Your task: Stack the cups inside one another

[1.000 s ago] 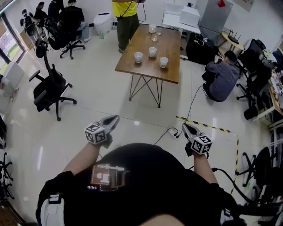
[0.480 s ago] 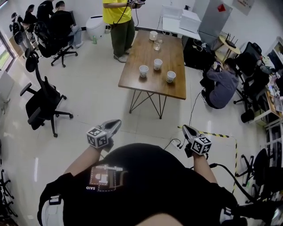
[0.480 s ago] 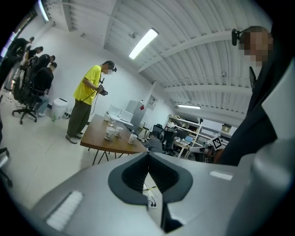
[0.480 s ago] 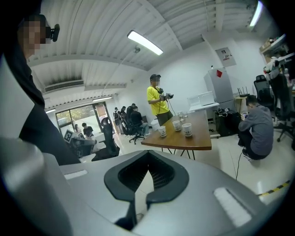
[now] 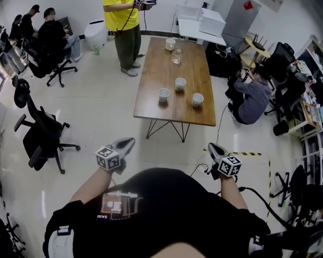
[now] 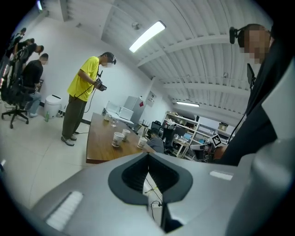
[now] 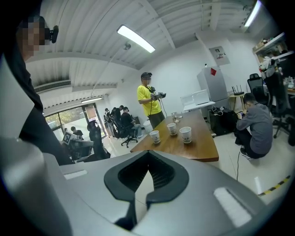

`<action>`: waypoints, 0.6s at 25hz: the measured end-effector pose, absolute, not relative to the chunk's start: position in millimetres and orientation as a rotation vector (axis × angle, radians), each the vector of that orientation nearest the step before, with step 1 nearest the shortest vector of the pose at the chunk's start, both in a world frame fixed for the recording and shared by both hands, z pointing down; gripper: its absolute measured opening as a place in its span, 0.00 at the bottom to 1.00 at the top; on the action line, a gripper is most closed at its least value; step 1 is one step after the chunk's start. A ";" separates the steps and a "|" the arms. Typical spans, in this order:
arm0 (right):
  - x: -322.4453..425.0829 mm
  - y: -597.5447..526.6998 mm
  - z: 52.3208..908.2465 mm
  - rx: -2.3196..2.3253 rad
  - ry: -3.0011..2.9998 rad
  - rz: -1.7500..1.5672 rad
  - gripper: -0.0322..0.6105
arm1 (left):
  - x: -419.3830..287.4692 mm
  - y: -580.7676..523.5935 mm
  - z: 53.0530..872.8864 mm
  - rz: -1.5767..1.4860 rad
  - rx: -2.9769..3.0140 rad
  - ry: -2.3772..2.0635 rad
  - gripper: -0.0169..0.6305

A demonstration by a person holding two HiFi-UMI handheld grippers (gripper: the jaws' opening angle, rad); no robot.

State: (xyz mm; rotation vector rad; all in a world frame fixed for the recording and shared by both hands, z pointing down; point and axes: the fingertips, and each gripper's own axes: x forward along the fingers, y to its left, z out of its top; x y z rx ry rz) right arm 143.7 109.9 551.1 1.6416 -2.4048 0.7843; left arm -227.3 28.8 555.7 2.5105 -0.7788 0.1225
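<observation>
Standing on a pale tiled floor, a person in a black top held a two-jaw gripper in each hand, both low in the head view and close to the body. The left gripper (image 5: 129,142) pointed ahead with its jaws pressed together, and its own view showed nothing between them. The right gripper (image 5: 212,147) likewise had its jaw tips meeting, with nothing held. Both were well apart from the wooden table (image 5: 159,68), which stood farther off across the floor on thin black metal legs. Three white paper cups stood upright and separate toward the table's near end, none inside another: the left cup (image 5: 164,94), the middle cup (image 5: 180,83) slightly farther back, and the right cup (image 5: 197,100) close to the table's right edge. At the far end of the table stood a fourth white cup (image 5: 170,44) and a clear glass vessel (image 5: 176,59). A person in a yellow shirt (image 5: 120,12) stood at the table's far left corner, holding a dark device. A person in a grey top (image 5: 254,95) crouched on the floor to the right of the table. A black office chair (image 5: 38,138) stood at the left, and a strip of yellow-and-black tape (image 5: 252,153) ran along the floor near the right gripper.
</observation>
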 end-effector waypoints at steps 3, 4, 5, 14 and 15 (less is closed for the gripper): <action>169.3 78.3 560.3 1.626 -2.420 0.792 0.07 | -206.0 1.4 562.9 0.130 2.494 -0.808 0.03; 179.0 66.9 563.3 1.609 -2.430 0.787 0.07 | -196.6 -7.9 564.2 0.129 2.491 -0.821 0.03; 188.7 54.9 566.0 1.585 -2.442 0.778 0.07 | -186.5 -17.3 564.4 0.127 2.490 -0.837 0.03; 259.8 -69.7 572.9 1.234 -2.568 0.680 0.07 | -106.8 -96.1 553.9 0.093 2.398 -1.111 0.03; 265.4 -82.5 570.7 1.215 -2.582 0.673 0.07 | -100.2 -104.2 550.1 0.092 2.396 -1.130 0.03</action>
